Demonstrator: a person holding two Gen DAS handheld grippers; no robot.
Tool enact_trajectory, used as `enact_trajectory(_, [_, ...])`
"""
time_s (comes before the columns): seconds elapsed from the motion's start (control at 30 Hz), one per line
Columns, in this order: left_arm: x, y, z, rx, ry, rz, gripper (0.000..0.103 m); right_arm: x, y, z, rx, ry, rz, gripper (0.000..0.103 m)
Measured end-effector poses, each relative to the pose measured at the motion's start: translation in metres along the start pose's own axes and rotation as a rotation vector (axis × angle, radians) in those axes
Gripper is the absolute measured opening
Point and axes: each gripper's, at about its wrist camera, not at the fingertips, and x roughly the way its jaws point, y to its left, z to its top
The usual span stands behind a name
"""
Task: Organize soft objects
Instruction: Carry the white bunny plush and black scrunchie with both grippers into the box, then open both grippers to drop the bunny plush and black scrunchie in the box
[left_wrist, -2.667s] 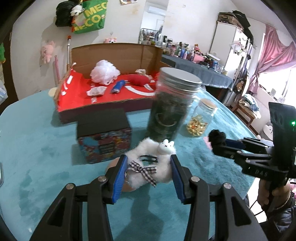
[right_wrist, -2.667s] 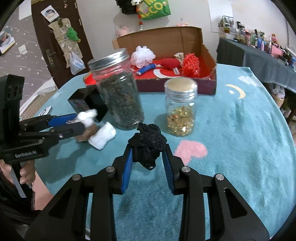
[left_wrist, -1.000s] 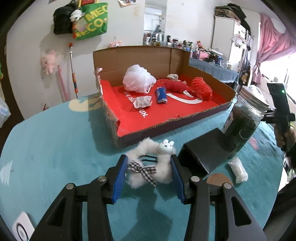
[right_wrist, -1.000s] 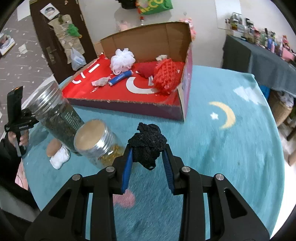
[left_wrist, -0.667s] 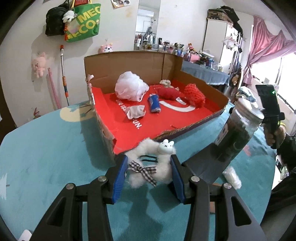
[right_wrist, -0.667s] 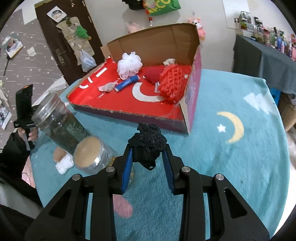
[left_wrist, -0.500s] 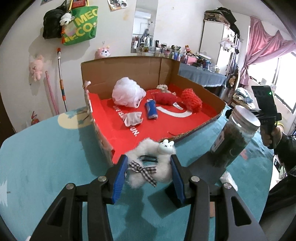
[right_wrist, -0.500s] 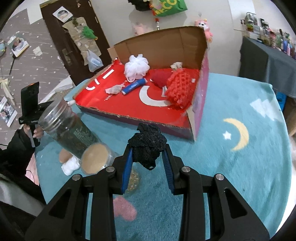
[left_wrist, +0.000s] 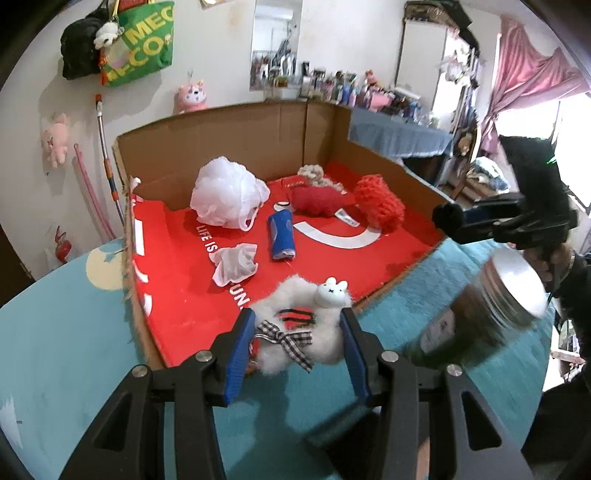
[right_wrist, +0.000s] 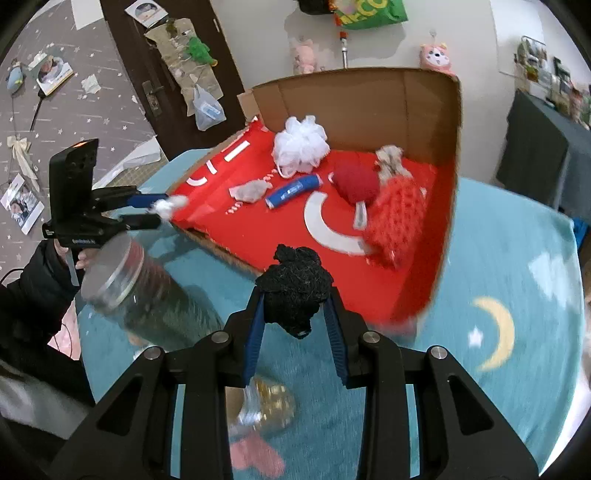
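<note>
Table (left_wrist: 66, 332), teal cover, beneath both tongs. Box (left_wrist: 229, 136), cardboard with red floor, straight ahead of both tongs, its near edge just under their tips. Jar (left_wrist: 491, 317), dark contents, metal lid, blurred, right of the left tongs and left of the right tongs. White pouf (left_wrist: 227, 197), red cushion (left_wrist: 314, 199), red knit (right_wrist: 397, 218), blue roll (left_wrist: 282, 236) and crumpled white piece (left_wrist: 236, 262), all on the box floor beyond the tips. Left tongs (left_wrist: 297, 345) clamp a white fluffy scrunchie (left_wrist: 295, 332) with bunny charm and checked bow, over the box's near edge. Right tongs (right_wrist: 295, 319) clamp a black scrunchie (right_wrist: 295, 286), just short of the box's near edge.
</note>
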Motion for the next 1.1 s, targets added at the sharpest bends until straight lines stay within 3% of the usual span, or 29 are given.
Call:
enact_trajectory(0.27, [0.045, -0.001, 0.027, -0.012, 0.147, 0.092, 0.049, 0.047, 0.012, 0.043, -0.057, 0.123, -0.078, 0.03])
enact_trajectory(0.5, [0.074, 0.005, 0.039, 0.0, 0.242, 0.188, 0.049, 0.095, -0.006, 0.059, 0.001, 0.287, -0.165, 0.03])
enact_trajectory(0.6, [0.083, 0.008, 0.041, 0.007, 0.274, 0.212, 0.049, 0.105, -0.011, 0.065, 0.003, 0.319, -0.205, 0.03])
enact_trajectory(1.1, [0.101, 0.01, 0.04, 0.013, 0.307, 0.24, 0.05, 0.135, -0.004, 0.073, -0.041, 0.394, -0.28, 0.031])
